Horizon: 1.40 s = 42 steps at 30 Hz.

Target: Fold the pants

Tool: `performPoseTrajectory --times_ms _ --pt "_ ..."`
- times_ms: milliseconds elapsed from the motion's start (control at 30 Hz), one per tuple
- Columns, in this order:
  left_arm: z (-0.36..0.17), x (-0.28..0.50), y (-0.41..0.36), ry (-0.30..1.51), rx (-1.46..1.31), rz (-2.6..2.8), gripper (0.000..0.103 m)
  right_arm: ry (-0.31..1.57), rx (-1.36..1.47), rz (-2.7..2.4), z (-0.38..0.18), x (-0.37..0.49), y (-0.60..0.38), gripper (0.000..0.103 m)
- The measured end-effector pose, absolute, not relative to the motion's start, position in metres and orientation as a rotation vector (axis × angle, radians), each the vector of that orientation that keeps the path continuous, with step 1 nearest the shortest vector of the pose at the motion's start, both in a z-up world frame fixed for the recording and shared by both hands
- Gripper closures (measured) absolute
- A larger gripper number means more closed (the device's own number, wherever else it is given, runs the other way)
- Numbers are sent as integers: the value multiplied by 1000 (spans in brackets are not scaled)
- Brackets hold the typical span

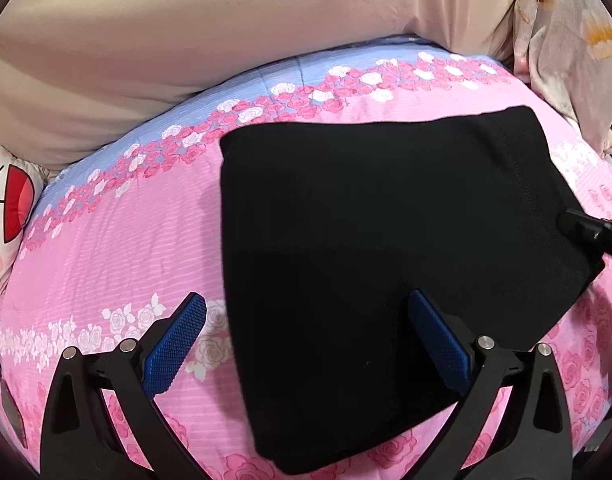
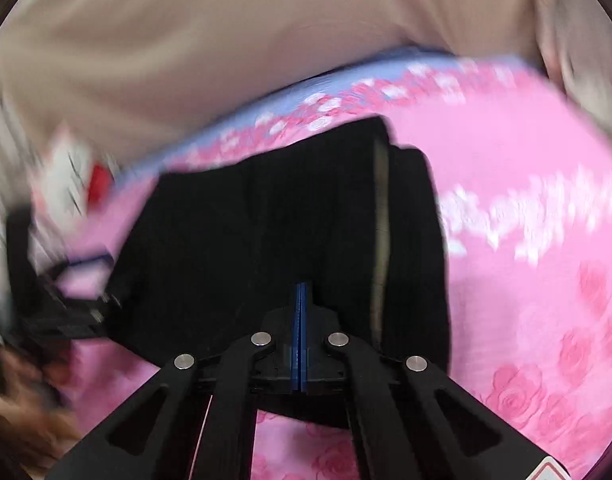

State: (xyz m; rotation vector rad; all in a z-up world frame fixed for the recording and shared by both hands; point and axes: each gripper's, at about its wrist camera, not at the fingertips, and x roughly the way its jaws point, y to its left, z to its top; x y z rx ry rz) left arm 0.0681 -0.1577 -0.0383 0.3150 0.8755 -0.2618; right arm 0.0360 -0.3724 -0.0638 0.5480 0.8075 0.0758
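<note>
Nearest the left wrist camera, the left gripper (image 1: 306, 344) hangs with its jaws spread wide, holding nothing. One blue pad (image 1: 174, 344) sits over the bare pink rose-print bedsheet (image 1: 118, 248), the other over the near part of the pants (image 1: 377, 248). Those pants are black and folded into a compact block, lying flat on the sheet with their near corner reaching down between the gripper arms.

At the right edge of the same view, the tip of the right gripper (image 1: 585, 232) meets the right side of the pants. From its own camera, which is blurred, the right gripper (image 2: 301, 300) has its two blue pads pressed flat together over the near edge of the black cloth; whether any fabric is pinched between them cannot be told.

Beyond the pants the sheet turns to a pale blue band (image 1: 266, 76). Past that lies a beige cover (image 1: 186, 40), with a white cartoon-print cushion (image 1: 6, 200) at far left.
</note>
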Motion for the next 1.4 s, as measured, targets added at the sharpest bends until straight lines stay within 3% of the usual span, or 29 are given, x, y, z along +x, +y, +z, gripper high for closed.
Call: performPoseTrajectory --times_ms 100,133,200,233,267,500,700,1067,1267,1300,1400 --pt "-29 64 -150 854 297 -253 5 799 518 44 -53 26 -370 102" --pt "-25 64 -145 847 282 -252 5 782 503 2 -47 19 -371 95" --pt "-18 63 -133 843 236 -257 5 764 485 -66 -42 11 -374 65" --pt "-16 63 -127 846 211 -264 5 742 468 -116 -38 3 -376 36" --pt "-16 65 -116 862 165 -267 5 723 455 -146 -36 -3 -376 26" --pt "-45 81 -86 977 -29 -277 5 830 453 -100 -59 11 -354 25" --pt "-52 84 -107 1007 -20 -348 5 856 344 -167 -65 22 -335 21" --pt "-58 84 -142 1002 39 -370 5 878 613 -147 -90 19 -370 15" --pt "-64 88 -144 998 -21 -360 5 851 599 -143 -89 19 -364 10" --pt "-66 90 -144 1005 -51 -368 5 840 602 -144 -88 19 -363 12" --pt "-72 99 -138 1008 -143 -412 5 816 629 -122 -87 19 -363 38"
